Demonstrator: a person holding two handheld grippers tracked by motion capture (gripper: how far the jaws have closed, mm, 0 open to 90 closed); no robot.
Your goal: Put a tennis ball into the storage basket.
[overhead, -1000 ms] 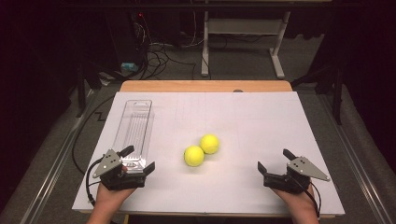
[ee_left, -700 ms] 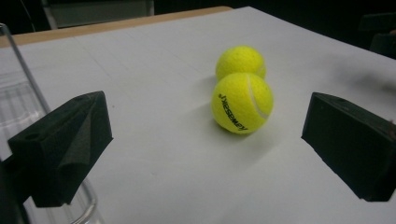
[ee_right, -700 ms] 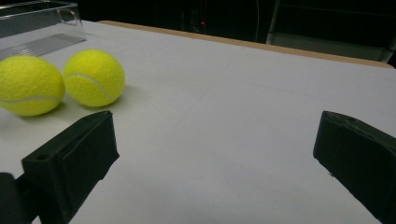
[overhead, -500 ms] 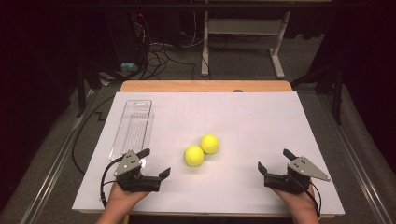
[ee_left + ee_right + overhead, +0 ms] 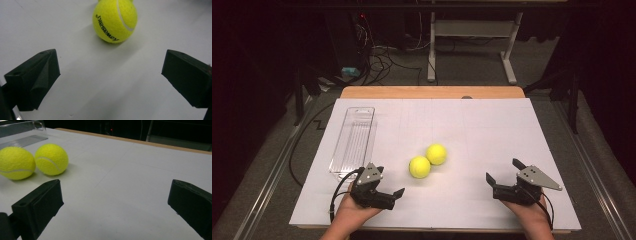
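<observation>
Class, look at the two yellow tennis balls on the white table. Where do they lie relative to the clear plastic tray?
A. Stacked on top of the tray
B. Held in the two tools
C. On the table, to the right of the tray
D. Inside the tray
C: the two yellow tennis balls rest side by side on the white table, apart from the clear plastic tray, which lies to their left.

Left claw [image 5: 388, 192] low at near-left of worktop [image 5: 492, 130], jaws spread wide, nothing between them, aimed forward and to the right. Left hand [image 5: 354, 210] under it, forearm entering from bottom edge. Right claw [image 5: 503, 175] at near-right, jaws likewise wide apart and empty, pointing left and forward. Right hand [image 5: 527, 210] gripping from behind, cable trailing at wrist.
</observation>
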